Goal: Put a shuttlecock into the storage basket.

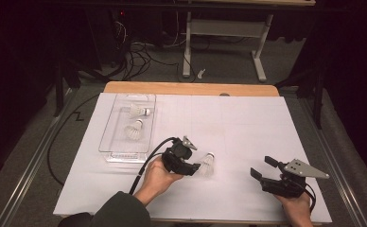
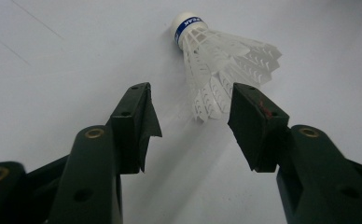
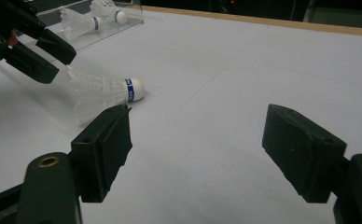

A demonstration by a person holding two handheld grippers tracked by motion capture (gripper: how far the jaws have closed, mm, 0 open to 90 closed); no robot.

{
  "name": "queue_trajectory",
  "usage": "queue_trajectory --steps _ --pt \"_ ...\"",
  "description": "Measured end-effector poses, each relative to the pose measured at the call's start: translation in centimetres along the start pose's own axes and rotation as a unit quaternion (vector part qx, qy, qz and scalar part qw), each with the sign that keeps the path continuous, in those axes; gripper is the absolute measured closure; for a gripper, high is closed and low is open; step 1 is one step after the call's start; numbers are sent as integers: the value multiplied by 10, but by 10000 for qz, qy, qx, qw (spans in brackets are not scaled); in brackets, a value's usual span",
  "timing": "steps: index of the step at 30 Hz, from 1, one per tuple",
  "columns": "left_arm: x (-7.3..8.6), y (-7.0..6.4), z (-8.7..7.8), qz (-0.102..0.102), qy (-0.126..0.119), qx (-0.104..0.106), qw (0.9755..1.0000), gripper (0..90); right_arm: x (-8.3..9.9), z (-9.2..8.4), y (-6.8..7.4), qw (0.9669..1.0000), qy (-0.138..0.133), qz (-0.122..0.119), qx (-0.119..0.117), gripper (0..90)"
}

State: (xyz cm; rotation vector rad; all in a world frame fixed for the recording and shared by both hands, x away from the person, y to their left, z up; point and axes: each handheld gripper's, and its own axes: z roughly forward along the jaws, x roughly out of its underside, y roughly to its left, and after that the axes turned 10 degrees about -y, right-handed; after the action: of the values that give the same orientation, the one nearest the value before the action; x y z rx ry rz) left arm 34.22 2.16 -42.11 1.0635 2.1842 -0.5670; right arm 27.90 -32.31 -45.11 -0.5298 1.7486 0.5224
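A white feather shuttlecock (image 1: 208,164) (image 2: 216,60) (image 3: 102,91) with a blue band at its cork lies on its side on the white table cover. My left gripper (image 1: 196,166) (image 2: 191,105) is open just at its feather skirt. The skirt's edge lies beside the right-hand jaw in the left gripper view, and the pads do not press on it. My right gripper (image 1: 261,166) (image 3: 195,135) is open and empty, held low near the table's front right, with its jaws facing the shuttlecock. The left gripper (image 3: 60,63) also appears at the upper left of the right gripper view.
A clear plastic tray (image 1: 107,142) (image 3: 132,18) stands at the left of the table with two more shuttlecocks (image 1: 138,111) (image 1: 134,130) inside. The table's wooden edge (image 1: 191,88) runs along the back. Cables trail on the floor beyond.
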Motion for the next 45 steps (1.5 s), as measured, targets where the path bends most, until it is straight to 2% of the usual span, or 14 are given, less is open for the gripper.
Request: queue_trajectory --steps 5,10,45 --pt "-4 -4 7 127 152 -64 9998 498 0 0 0 10000 4 3 -5 241" --pt "-8 -5 12 156 219 -103 9996 512 0 0 0 10000 6 10 -14 242" --pt "-11 2 28 -77 385 -13 9992 716 0 0 0 10000 10 27 -40 242"
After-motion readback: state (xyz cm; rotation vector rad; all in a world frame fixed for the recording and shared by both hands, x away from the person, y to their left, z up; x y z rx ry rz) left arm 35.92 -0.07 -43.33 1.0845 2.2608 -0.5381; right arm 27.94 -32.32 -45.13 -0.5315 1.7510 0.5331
